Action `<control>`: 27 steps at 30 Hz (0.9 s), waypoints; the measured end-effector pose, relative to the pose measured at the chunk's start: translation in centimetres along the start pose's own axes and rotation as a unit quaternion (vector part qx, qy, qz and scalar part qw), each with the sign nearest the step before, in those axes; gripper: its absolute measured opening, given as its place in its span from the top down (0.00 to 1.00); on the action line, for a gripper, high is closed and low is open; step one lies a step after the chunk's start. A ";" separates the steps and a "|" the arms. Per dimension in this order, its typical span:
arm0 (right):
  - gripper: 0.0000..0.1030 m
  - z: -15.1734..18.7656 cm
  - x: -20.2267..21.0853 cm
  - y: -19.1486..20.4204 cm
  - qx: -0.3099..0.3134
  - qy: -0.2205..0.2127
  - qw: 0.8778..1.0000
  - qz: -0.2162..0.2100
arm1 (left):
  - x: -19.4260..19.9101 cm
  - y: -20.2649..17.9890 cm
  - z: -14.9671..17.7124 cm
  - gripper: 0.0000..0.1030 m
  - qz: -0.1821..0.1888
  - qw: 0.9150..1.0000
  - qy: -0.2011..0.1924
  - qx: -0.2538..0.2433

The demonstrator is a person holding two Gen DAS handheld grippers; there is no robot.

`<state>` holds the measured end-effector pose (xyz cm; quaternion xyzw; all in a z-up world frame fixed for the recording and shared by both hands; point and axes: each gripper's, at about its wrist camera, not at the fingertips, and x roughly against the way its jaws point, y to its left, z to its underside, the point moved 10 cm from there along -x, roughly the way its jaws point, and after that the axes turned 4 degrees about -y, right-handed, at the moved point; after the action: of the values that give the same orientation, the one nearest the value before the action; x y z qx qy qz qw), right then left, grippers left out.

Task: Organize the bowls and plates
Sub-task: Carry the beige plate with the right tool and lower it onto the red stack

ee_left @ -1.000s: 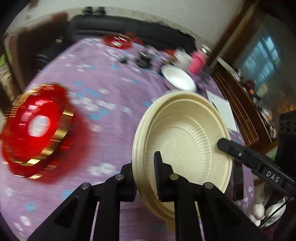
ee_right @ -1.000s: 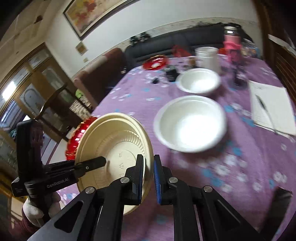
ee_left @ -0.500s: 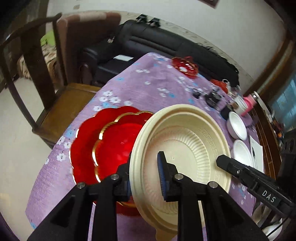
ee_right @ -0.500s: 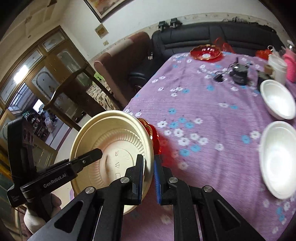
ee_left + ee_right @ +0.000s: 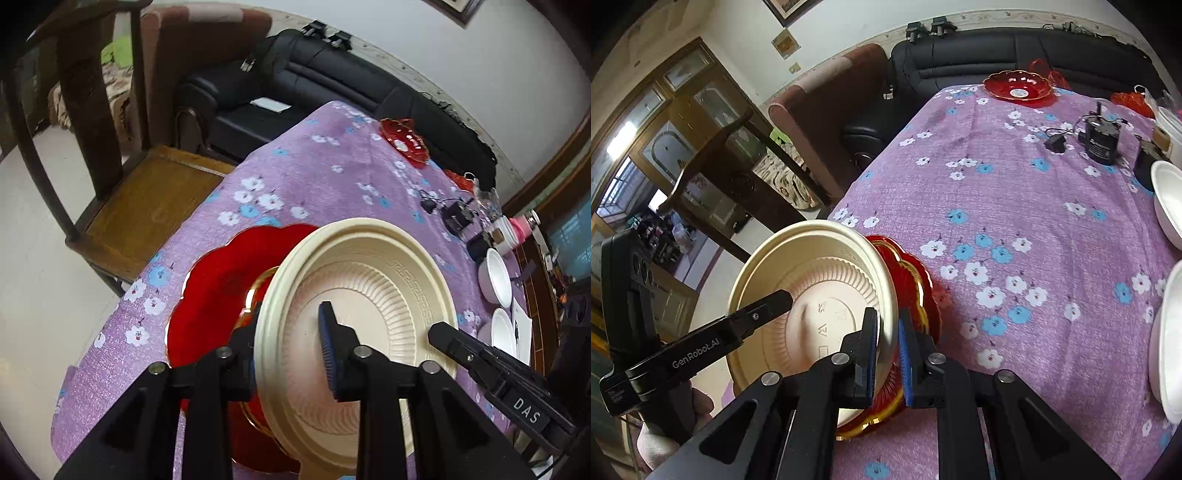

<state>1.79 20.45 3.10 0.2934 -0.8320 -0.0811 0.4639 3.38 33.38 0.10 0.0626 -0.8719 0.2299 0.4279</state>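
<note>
I hold a cream plastic plate (image 5: 373, 295) on edge between my two hand-held grippers, tilted over a stack of red plates (image 5: 218, 291) with gold rims that lies near the corner of the bench (image 5: 1034, 206), which is covered by a purple cloth with white and blue flowers.

My left hand-held gripper (image 5: 288, 343) straddles the near rim of the cream plate: one finger is behind the plate, the blue-padded finger (image 5: 327, 343) stands clear of the ribbed inner face. Its jaws have just been opening, with the rim between them, and the pads do not press on it.

My right hand-held gripper (image 5: 886, 347) is closed on the opposite rim of the same plate, its blue pads pinching the edge. In the right wrist view the plate's underside faces the camera and the red plates show just behind it, beside the plate's lower edge; I cannot tell whether they touch.

Farther along the bench are two white bowls (image 5: 496, 273) near the right edge, a small black charger with its cord (image 5: 1100, 142), and a red glass dish (image 5: 1019, 88) at the far end. A wooden chair (image 5: 147, 192) stands beside the bench, and a black sofa (image 5: 332, 88) lies beyond.
</note>
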 end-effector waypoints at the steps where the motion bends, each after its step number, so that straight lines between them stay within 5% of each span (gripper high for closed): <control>1: 0.87 0.0 -0.3 0.3 0.001 0.002 1.000 -0.001 | -0.3 0.3 0.1 0.65 0.005 1.000 0.005 0.005; 5: 0.86 0.0 -0.8 0.7 0.016 -0.009 1.000 0.013 | 0.0 -0.1 0.1 0.54 0.024 1.000 0.000 0.004; 8: 0.82 -0.3 -0.7 0.7 0.027 -0.026 0.999 0.026 | 0.8 -0.5 -0.2 0.34 0.029 0.999 -0.014 0.000; 17: 0.81 -1.1 3.4 0.9 0.046 -0.088 0.995 0.024 | 4.4 -1.0 -0.3 0.33 0.022 0.998 -0.061 -0.017; 23: 0.65 0.5 6.7 -0.3 0.048 -0.117 0.992 0.030 | 7.5 -2.8 1.0 0.33 0.016 0.994 -0.098 -0.043; 27: 0.63 1.6 9.0 -2.6 0.035 -0.134 0.990 0.038 | 9.5 -4.8 1.7 0.26 0.015 0.990 -0.127 -0.067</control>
<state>-2.09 13.05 7.68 0.2640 -0.8995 -0.0727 0.3405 -2.33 29.15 8.26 0.0498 -0.9334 0.1675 0.3134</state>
